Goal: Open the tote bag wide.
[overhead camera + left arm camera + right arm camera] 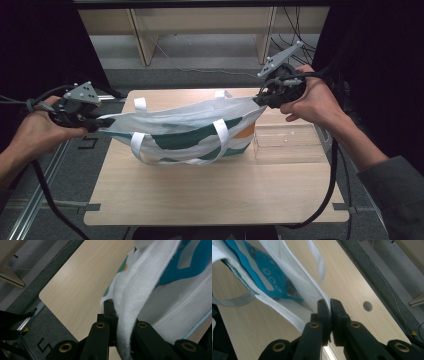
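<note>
At the left of the table, the left gripper was clamped on the left end of a white tote bag printed in green and orange, its jaws closed on a thick fold of the woven rim, as the left gripper view showed close up. The bag hung stretched between the two hands over the middle of the light wooden tabletop, its bottom apparently resting on the wood, its white handles drooping down the near side and two more loops standing up along the far rim. A blue printed packet lay inside, seen through the mouth in the right gripper view. To the right, the right gripper was closed on the opposite end of the rim, pinching a thin edge of cloth between its jaws, and a clear plastic box stood just beside the bag's right end. By the look of it, the bag had been gripped at both ends and pulled taut; whether it was to be lifted, opened or folded remained to be done. The rest of the bag's contents stayed hidden by the cloth, and whether the clear box held anything was hard to make out.
</note>
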`<state>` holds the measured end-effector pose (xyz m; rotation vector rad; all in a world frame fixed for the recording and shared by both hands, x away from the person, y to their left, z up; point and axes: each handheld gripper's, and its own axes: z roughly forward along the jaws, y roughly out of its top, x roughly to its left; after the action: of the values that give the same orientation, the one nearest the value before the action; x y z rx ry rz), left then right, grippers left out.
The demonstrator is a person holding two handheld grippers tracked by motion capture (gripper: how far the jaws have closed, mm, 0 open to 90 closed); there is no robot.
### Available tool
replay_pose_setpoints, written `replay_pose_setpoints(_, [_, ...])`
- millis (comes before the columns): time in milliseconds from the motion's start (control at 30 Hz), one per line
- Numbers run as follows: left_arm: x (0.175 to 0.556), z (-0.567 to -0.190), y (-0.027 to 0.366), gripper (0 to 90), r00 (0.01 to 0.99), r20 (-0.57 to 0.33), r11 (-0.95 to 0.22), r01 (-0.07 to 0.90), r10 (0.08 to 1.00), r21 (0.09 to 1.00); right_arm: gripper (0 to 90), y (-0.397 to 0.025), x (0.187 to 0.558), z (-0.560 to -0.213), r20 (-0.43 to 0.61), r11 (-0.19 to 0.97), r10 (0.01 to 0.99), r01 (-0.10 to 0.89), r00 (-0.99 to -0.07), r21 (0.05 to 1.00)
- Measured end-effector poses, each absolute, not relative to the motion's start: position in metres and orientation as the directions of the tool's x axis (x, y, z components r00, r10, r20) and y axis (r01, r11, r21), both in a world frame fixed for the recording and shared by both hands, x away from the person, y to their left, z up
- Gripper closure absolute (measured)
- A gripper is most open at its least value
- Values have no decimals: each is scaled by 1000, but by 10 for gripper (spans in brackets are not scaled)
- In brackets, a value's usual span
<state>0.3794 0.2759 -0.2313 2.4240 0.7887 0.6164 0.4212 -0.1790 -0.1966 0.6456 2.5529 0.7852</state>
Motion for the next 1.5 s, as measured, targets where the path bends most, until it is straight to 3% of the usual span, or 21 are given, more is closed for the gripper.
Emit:
replay_pose_setpoints(167, [372,-215,278,866,735,246,-702,407,631,585,876,-178,418,-187,-239,749,505,284,-829,598])
replay_pose_setpoints(533, [391,-229,282,864,732,215,-685,433,647,585,875,-178,429,-198,-250,758,485,260,-838,598])
replay_pose_setpoints(600, [395,-234,281,864,734,220,-695,437,642,571,876,-176,429,-202,-220,748,510,302,-832,591])
replay_pose_setpoints(1300, [427,-334,277,861,746,180,-709,486,641,511,874,-174,446,-283,-191,752,520,340,-833,565])
replay_pose_setpoints(1500, [432,-371,280,858,749,128,-691,514,650,508,874,-172,447,-331,-172,758,520,360,-837,544])
